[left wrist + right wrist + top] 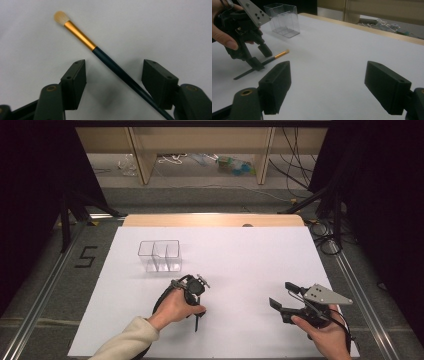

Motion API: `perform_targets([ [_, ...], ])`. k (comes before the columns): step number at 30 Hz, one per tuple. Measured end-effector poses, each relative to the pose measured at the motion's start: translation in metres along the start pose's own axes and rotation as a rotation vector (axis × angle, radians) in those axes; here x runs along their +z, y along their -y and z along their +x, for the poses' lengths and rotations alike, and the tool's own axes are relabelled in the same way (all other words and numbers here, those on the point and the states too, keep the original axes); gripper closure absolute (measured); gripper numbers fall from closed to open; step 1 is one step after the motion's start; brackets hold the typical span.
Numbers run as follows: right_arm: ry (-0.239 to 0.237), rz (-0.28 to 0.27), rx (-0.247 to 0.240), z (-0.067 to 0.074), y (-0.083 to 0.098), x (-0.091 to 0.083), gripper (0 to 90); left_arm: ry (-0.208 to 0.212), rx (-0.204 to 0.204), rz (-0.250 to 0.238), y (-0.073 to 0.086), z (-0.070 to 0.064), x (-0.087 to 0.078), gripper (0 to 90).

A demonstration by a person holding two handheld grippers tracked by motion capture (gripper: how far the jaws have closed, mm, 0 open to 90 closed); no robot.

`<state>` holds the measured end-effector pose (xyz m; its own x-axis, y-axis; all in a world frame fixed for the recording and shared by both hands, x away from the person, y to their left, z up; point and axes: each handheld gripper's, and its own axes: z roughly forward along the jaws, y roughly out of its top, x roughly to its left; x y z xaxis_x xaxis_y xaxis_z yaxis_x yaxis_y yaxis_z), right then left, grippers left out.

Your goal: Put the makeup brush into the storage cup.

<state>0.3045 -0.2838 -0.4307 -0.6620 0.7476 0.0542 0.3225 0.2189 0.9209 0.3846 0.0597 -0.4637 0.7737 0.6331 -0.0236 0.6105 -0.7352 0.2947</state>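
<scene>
A makeup brush [110, 62] with a pale tuft, gold ferrule and dark handle lies flat on the white sheet [240, 260]. My left gripper [113, 67] points down over it, jaws open and straddling the handle without pressing on it. From the right gripper view the same gripper [260, 58] stands over the brush [277, 55], held by a hand. In the high view the left gripper [195, 306] is at centre-left, with the brush handle [196, 322] trailing toward the person. My right gripper [280, 294] rests low at the right, open [328, 72] with nothing between its jaws.
A clear plastic organiser [160, 255] with several compartments stands on the sheet behind the left gripper, also seen as the clear organiser [284, 20]. The table's wooden far edge [215, 220] borders the sheet. Cables and stands lie on the floor beyond.
</scene>
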Motion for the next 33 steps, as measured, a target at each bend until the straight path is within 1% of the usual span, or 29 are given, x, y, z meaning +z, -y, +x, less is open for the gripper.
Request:
perform_targets([
  [2, -0.003, -0.007, -0.003, 0.0, 0.0, 0.001, 22.4, 0.0, -0.014, -0.007, 0.0, 0.0, 0.0, 38.8],
  [3, -0.005, -0.018, 0.0, 0.0, 0.001, 0.002, 22.4, -0.005, -0.008, -0.002, 0.0, 0.001, -0.001, 40.6],
  [4, 0.005, -0.011, -0.008, -0.001, 0.0, 0.0, 22.4, -0.007, -0.012, -0.002, 0.0, 0.002, -0.001, 42.9],
  [5, -0.003, -0.02, 0.001, 0.0, 0.0, 0.001, 22.4, -0.007, -0.016, -0.001, 0.001, 0.002, -0.002, 45.4],
  [6, -0.004, -0.027, 0.001, 0.0, 0.001, 0.001, 22.5, -0.007, -0.01, 0.002, 0.001, 0.004, -0.002, 47.3],
  [7, 0.004, -0.01, -0.005, -0.001, 0.0, 0.0, 22.5, -0.006, -0.013, 0.001, 0.001, 0.005, -0.002, 49.6],
  [8, 0.003, -0.01, -0.005, 0.0, 0.0, 0.0, 22.5, -0.007, -0.021, -0.002, 0.001, 0.005, -0.003, 51.4],
  [11, -0.005, -0.024, 0.0, 0.0, 0.001, 0.001, 22.5, -0.008, -0.009, 0.012, 0.001, 0.007, -0.004, 56.9],
  [14, 0.004, -0.009, -0.004, 0.0, 0.0, 0.0, 22.5, -0.007, -0.025, 0.012, 0.001, 0.008, -0.004, 61.2],
  [16, -0.004, -0.025, 0.002, 0.0, 0.001, 0.001, 22.4, -0.008, -0.028, 0.015, 0.001, 0.009, -0.004, 64.3],
  [18, -0.004, -0.023, 0.001, 0.0, 0.001, 0.001, 22.5, -0.004, -0.034, 0.023, 0.001, 0.01, -0.005, 66.8],
  [19, -0.003, -0.018, 0.002, 0.0, 0.001, 0.0, 22.5, -0.005, -0.041, 0.019, 0.001, 0.01, -0.004, 67.8],
  [21, -0.005, -0.025, 0.002, 0.0, 0.001, 0.001, 22.5, -0.004, -0.044, 0.029, 0.001, 0.011, -0.005, 69.6],
  [23, -0.003, -0.017, 0.002, 0.0, 0.001, 0.0, 22.5, -0.004, -0.061, 0.028, 0.001, 0.011, -0.005, 71.2],
  [24, -0.005, -0.025, 0.003, 0.0, 0.001, 0.001, 22.5, -0.007, -0.062, 0.032, 0.001, 0.011, -0.005, 71.9],
  [26, -0.005, -0.024, 0.001, 0.0, 0.001, 0.001, 22.5, -0.013, -0.065, 0.034, 0.0, 0.012, -0.005, 73.3],
  [28, 0.004, -0.008, -0.005, 0.0, 0.001, 0.0, 22.5, -0.012, -0.078, 0.037, 0.0, 0.012, -0.005, 75.9],
  [29, -0.005, -0.023, 0.0, 0.0, 0.001, 0.001, 22.5, -0.014, -0.084, 0.037, 0.0, 0.012, -0.005, 77.6],
  [33, -0.005, -0.022, 0.0, 0.0, 0.001, 0.001, 22.5, -0.016, -0.098, 0.036, 0.0, 0.012, -0.004, 81.8],
])
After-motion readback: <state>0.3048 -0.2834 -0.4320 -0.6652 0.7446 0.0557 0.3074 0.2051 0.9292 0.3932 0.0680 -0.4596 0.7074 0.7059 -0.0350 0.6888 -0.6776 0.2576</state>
